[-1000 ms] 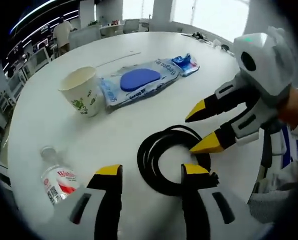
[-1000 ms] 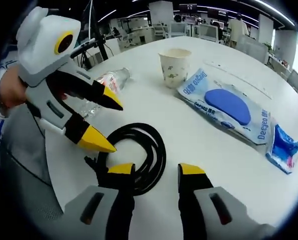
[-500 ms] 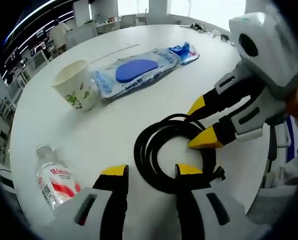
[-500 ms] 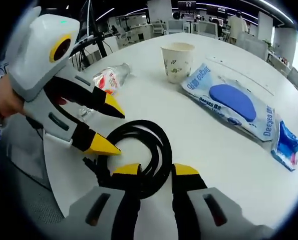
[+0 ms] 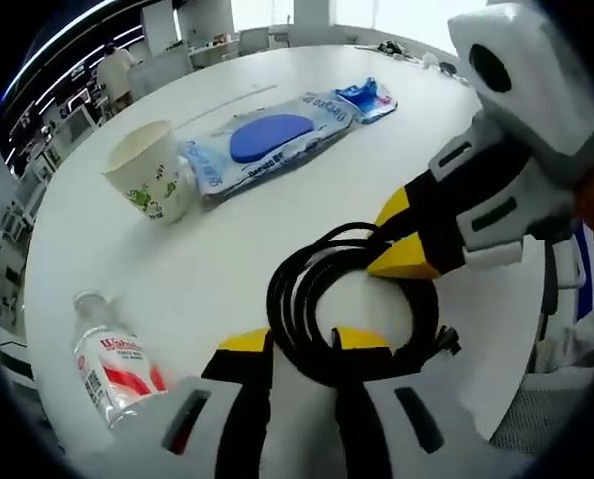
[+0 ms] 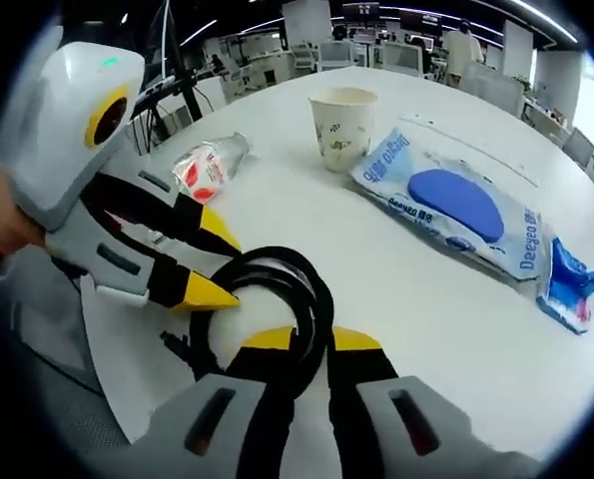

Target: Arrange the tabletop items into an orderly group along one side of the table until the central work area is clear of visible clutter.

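A coiled black cable [image 5: 295, 299] lies on the white round table [image 5: 217, 249], near its edge. In the left gripper view my left gripper [image 5: 302, 341] has its jaws drawn in on the near arc of the coil. Opposite it, my right gripper [image 5: 396, 239] holds the far arc, yellow tips close together. The right gripper view has my right gripper [image 6: 313, 339] pinching the cable [image 6: 323, 289], with the left gripper [image 6: 215, 264] on the coil's left side.
A paper cup [image 5: 147, 180], a long wipes pack with a blue lid [image 5: 267, 145] and a small blue packet [image 5: 368, 97] lie in a row farther along the table. A plastic water bottle [image 5: 112, 364] lies on its side near the edge.
Both grippers have moved in onto the cable coil and their jaws have narrowed from wide open to pinching its strands. The cup, pack and bottle stay put.
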Available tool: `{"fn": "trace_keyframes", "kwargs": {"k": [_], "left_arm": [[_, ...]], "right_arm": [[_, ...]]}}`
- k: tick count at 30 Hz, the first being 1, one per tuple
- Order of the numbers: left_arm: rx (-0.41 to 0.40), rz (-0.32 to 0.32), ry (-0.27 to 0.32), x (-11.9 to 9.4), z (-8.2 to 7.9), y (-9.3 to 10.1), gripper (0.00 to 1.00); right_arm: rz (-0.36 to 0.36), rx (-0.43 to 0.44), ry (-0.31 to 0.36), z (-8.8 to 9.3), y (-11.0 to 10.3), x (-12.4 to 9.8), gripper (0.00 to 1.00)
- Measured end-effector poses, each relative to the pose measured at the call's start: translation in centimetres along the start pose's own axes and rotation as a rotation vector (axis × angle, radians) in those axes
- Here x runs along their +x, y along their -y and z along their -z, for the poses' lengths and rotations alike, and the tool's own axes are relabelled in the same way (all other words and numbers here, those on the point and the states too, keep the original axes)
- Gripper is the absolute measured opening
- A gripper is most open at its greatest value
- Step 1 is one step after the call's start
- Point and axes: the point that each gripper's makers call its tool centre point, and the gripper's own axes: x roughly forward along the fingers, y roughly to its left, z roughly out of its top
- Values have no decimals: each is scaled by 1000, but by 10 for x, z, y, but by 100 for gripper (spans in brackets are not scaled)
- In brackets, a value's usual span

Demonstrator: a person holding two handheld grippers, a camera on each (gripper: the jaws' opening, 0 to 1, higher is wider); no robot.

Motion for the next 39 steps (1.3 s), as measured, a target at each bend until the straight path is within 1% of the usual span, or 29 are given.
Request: {"fn": "trace_keyframes", "kwargs": {"k": [2,5,8,10,14,16,18,20,24,29,39], "left_arm": [[-15,10,-2,0,0,0,16],[2,15,-5,0,0,1,16],[-22,21,7,-2,-3,1,14],[-20,27,6,-2,-3,3,13],[-38,38,10,-2,-6,6,13],[-51,34,28,-4,-11,6,10],[-60,42,36,-6,-15,7,10],[-47,43,43,-6,-17,8,10],[-70,49,61,-9,-26,10,9],[-48,45,82,-13,-36,13,9],[-48,37,141,-21,-57,16,9]], "right_arm": [[-17,43,10,0,-1,-1,5],[-25,78,22,0,0,-3,4],[-24,84,25,0,2,-6,3],[-32,95,33,0,2,-9,3],[-29,84,35,1,4,-12,3],[-23,80,47,-1,7,-17,3],[-20,80,57,-3,8,-22,2],[-18,78,62,-3,9,-24,2],[-12,73,81,-6,11,-33,2],[-5,65,99,-10,14,-42,1],[18,53,148,-20,20,-61,0]]}}
